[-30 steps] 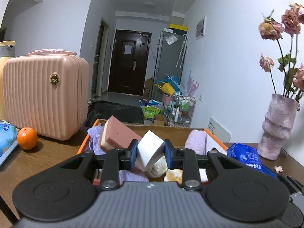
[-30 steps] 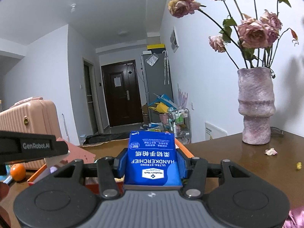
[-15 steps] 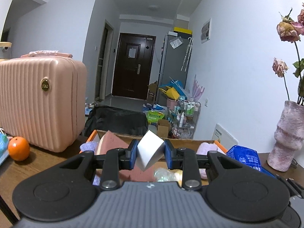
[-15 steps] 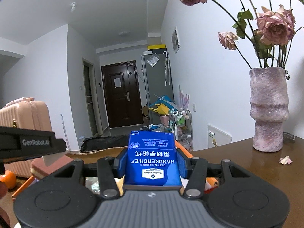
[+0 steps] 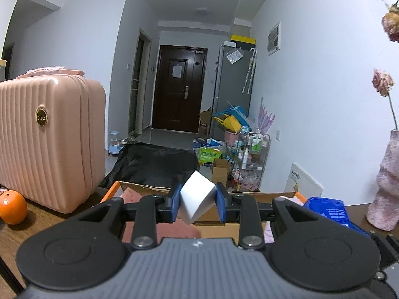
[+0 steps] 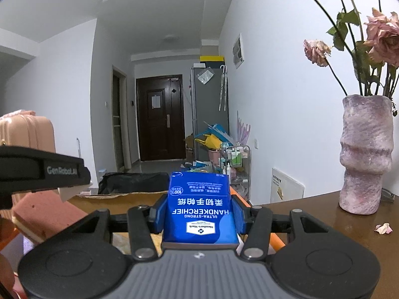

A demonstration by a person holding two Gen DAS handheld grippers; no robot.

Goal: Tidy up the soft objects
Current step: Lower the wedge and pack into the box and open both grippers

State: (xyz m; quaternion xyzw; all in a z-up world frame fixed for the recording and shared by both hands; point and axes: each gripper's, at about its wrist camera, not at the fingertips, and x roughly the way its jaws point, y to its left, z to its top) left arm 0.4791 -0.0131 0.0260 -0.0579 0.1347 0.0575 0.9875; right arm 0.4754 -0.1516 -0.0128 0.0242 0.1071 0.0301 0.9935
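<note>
Left gripper [image 5: 197,205] jaws gripped white foam block [image 5: 197,200], tilted on a corner, above cardboard box [image 5: 214,215] on wooden counter [image 5: 15,236]. Right gripper [image 6: 199,218] jaws clamped blue handkerchief pack [image 6: 200,210] over the box's orange right rim. Pink sponge [image 6: 47,214] leaned inside the box at left. Farther: orange [image 5: 12,207], pink suitcase [image 5: 49,144], vase [image 6: 365,154]
</note>
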